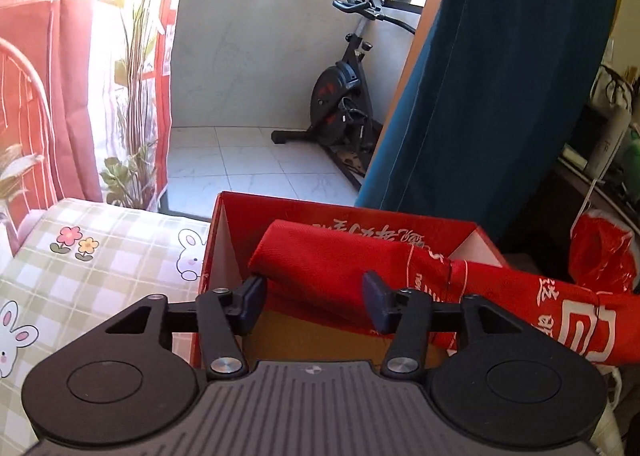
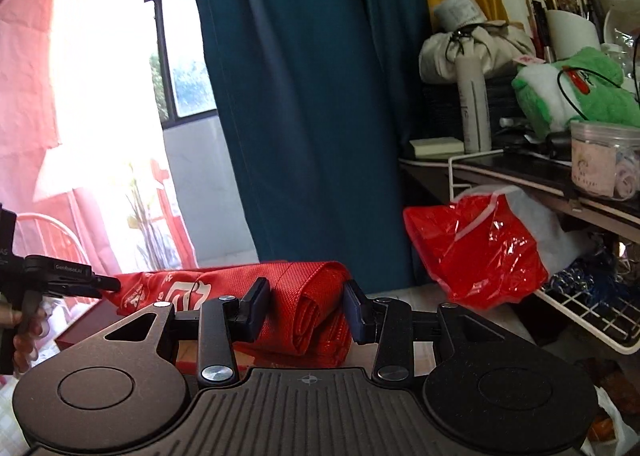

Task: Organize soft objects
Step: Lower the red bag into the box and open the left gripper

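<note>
- Left gripper [image 1: 314,302]: jaws held apart, pads clear of the red bag [image 1: 340,272], whose rolled end lies just ahead of them over the red box [image 1: 224,240].
- Right gripper [image 2: 306,310]: jaws narrowed onto the bag's [image 2: 312,308] folded end.
- Right of the jaws, a plastic bag [image 2: 480,248] hangs near; the teal curtain [image 2: 300,96] stands behind.

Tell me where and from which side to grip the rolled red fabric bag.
Grip the red fabric bag at its thick folded end, coming level along its length as the right gripper does; the layers bunch there, while the other end tapers over the red box.
</note>
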{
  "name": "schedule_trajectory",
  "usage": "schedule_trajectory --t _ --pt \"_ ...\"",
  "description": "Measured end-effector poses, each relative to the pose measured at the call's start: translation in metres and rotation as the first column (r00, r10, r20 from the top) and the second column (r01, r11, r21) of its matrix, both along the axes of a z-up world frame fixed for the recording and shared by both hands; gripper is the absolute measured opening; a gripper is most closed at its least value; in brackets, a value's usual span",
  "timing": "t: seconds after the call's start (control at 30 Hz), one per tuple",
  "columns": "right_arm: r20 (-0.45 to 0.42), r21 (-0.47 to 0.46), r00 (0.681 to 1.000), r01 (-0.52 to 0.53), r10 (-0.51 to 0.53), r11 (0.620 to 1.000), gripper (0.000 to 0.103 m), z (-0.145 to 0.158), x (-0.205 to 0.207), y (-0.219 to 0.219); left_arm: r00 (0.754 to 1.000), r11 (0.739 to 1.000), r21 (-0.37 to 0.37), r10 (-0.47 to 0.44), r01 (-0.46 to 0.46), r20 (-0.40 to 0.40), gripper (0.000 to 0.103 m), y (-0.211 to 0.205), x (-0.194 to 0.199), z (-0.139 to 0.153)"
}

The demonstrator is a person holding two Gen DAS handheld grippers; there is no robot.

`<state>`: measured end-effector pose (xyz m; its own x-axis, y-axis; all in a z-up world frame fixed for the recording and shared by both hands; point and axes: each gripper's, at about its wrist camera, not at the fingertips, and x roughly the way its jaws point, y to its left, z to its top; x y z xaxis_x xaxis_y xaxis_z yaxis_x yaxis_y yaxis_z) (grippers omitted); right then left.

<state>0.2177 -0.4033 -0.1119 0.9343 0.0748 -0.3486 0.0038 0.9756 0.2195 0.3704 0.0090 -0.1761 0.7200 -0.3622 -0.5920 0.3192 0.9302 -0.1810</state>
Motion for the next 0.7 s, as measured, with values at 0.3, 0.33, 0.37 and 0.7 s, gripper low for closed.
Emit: schedule_trajectory --t 0.3,0.33,0.37,0.7 --pt "-0.074 -0.066 0.997 -0.029 0.024 0.997 0.030 -0.003 0.032 0.032 0.998 0.997 0.063 -0.055 0.052 0.042 0.057 0.008 -0.003 0.008" --pt "-0.089 -0.057 0.995 -0.039 0.034 0.998 0.030 -0.004 0.038 0.035 0.997 0.996 0.065 -0.064 0.060 0.048 0.057 0.010 -0.004 0.009" --pt "-0.097 -0.063 0.995 -0.044 0.037 0.997 0.030 -0.005 0.042 0.040 0.995 0.995 0.070 -0.078 0.074 0.057 0.057 0.010 -0.008 0.011" --pt "-0.165 -0.062 0.985 -0.069 0.058 0.996 0.031 -0.011 0.081 0.047 0.990 0.993 0.040 -0.113 0.110 0.086 0.057 0.068 -0.029 0.029"
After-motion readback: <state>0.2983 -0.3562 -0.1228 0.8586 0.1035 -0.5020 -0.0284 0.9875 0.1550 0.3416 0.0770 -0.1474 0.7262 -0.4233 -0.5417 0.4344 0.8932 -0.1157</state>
